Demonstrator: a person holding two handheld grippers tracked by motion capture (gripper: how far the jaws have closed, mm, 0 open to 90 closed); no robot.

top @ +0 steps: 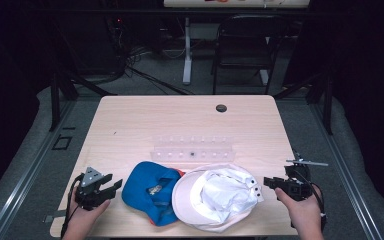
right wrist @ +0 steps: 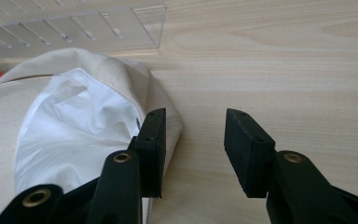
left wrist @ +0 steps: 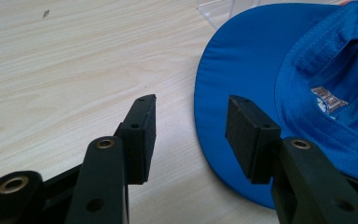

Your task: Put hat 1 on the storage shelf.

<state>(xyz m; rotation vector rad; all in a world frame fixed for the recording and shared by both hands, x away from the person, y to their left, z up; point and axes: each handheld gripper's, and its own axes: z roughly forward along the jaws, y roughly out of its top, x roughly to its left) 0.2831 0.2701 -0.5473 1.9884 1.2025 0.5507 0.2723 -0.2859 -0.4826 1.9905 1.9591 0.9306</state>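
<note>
We begin with the pale wooden worktop [top: 145, 120], which carries everything, its far half bare apart from a small dark round hole [top: 221, 108] near the back edge. On the near half two caps lie upside down, side by side and touching. The white cap [top: 220, 197] sits to the right, its crumpled white lining facing up and its cream brim toward the middle; the blue cap [top: 152, 192] lies to the left, its brim toward the worktop's left and a small label visible inside the crown. Just beyond both caps lies a clear plastic tray [top: 192, 148] with rows of small compartments — flat on the wood and close to the caps' far edges.

Our left gripper [top: 111, 186] rests low at the near left, held in a hand, pointing right toward the blue cap. In the left gripper view its fingers [left wrist: 142, 135] are spread apart with the brim's edge just ahead of them — nothing pinched between. Our right gripper [top: 269, 182] is at the near right, aimed left at the white cap. In the right gripper view its fingers [right wrist: 247, 149] also stand spread, bare wood between them, the cap's edge beside the left one.
</note>
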